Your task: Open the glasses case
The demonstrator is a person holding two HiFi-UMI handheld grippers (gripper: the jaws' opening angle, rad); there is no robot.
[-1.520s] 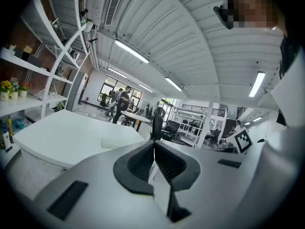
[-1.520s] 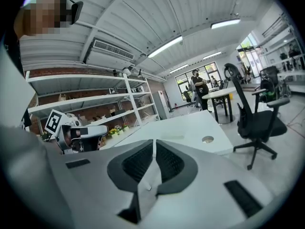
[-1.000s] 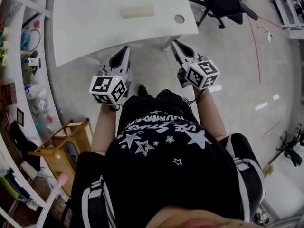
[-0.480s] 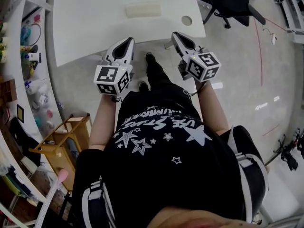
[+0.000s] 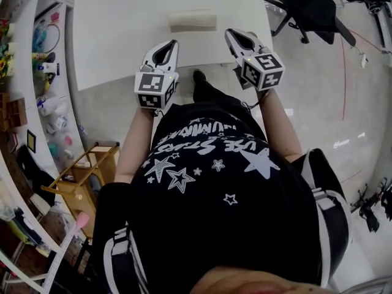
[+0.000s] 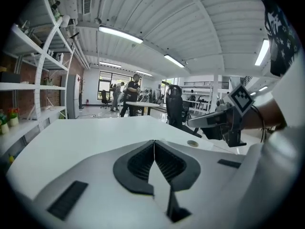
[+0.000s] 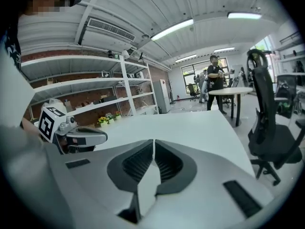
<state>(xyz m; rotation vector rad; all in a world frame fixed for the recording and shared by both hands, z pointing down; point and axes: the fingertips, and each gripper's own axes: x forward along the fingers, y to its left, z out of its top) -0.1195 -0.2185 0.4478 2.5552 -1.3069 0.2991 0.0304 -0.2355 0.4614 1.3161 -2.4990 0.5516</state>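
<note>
White shelving (image 5: pixel 37 72) crowded with small coloured items runs down the left of the head view. Beside it a white bench (image 5: pixel 122 29) stands on a glossy grey floor.

The left tongs (image 5: pixel 173 43) reach over the bench's near edge, their marker cube back toward the person. In the left gripper view their ribbed black pads are pressed together along a thin seam with nothing between them.

The glasses case (image 5: pixel 192 21) lies on the bench beyond the tips. It is a pale cream oblong with rounded ends, lying crosswise to the person, and it looks closed. It sits farther in from the edge than either pair of tongs, roughly in the gap between them. Its left end is a little ahead of the left tips and its right end is just to the left of the right tips. Neither pair touches it.

The right tongs (image 5: pixel 231 33) also point over the bench edge, angled slightly inward. In the right gripper view their pads meet flush and hold nothing.

A black office chair (image 5: pixel 312 8) stands off the bench's right corner.
</note>
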